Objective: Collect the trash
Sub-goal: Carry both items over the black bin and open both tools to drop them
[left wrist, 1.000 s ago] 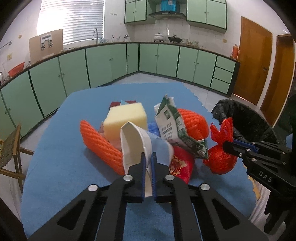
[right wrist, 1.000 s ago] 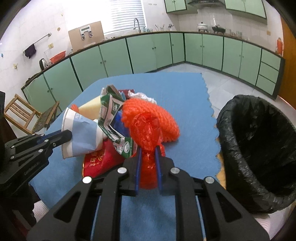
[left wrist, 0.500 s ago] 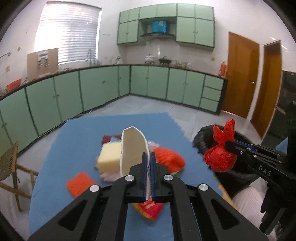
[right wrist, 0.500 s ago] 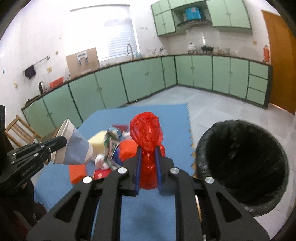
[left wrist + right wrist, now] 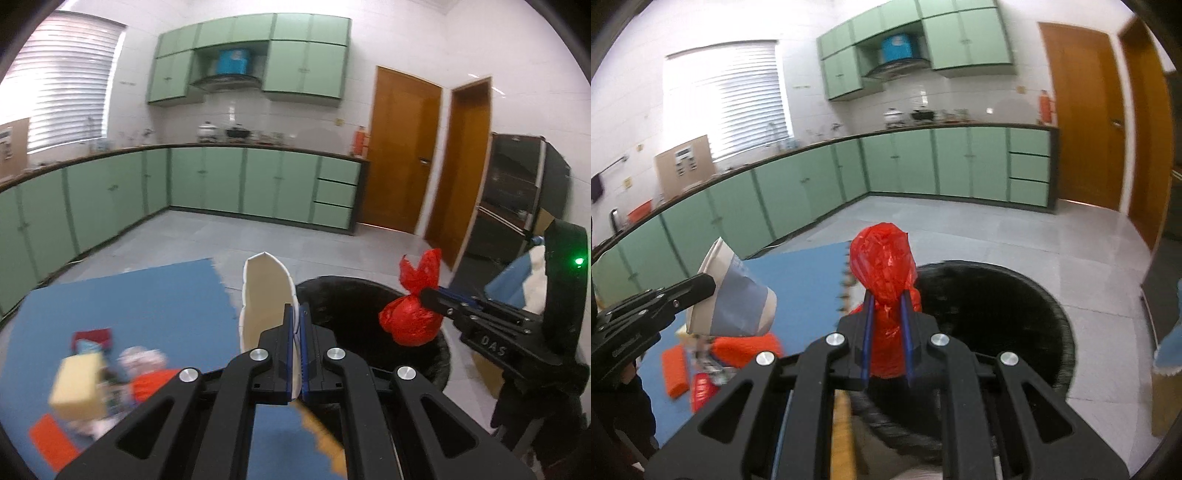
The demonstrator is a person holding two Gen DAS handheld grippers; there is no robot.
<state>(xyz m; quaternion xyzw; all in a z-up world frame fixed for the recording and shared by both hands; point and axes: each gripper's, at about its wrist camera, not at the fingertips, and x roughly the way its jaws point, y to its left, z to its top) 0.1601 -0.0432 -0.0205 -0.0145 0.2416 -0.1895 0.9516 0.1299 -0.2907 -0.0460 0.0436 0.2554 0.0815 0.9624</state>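
My left gripper (image 5: 294, 314) is shut on the rim of a squashed paper cup (image 5: 263, 295), white inside and blue-grey outside (image 5: 733, 295). It hangs just left of the bin's near rim. My right gripper (image 5: 886, 299) is shut on a knotted red plastic bag (image 5: 882, 262), and in the left wrist view that red bag (image 5: 410, 317) hangs above the bin's mouth. The bin (image 5: 1004, 306) is round with a black liner (image 5: 347, 306). The remaining trash pile (image 5: 110, 376) lies on the blue table (image 5: 129, 302): a yellow sponge (image 5: 79, 384), orange foam nets (image 5: 746, 345) and red wrappers.
The bin stands on grey tiled floor right of the table's wavy edge. Green cabinets (image 5: 923, 166) run along the far walls, with brown doors (image 5: 402, 155) to the right. A dark appliance (image 5: 517, 192) and a cardboard box (image 5: 1165, 398) stand at the right.
Both grippers have lifted their trash off the pile and swung right, from above the table to the bin. The pile now lies low at the left.
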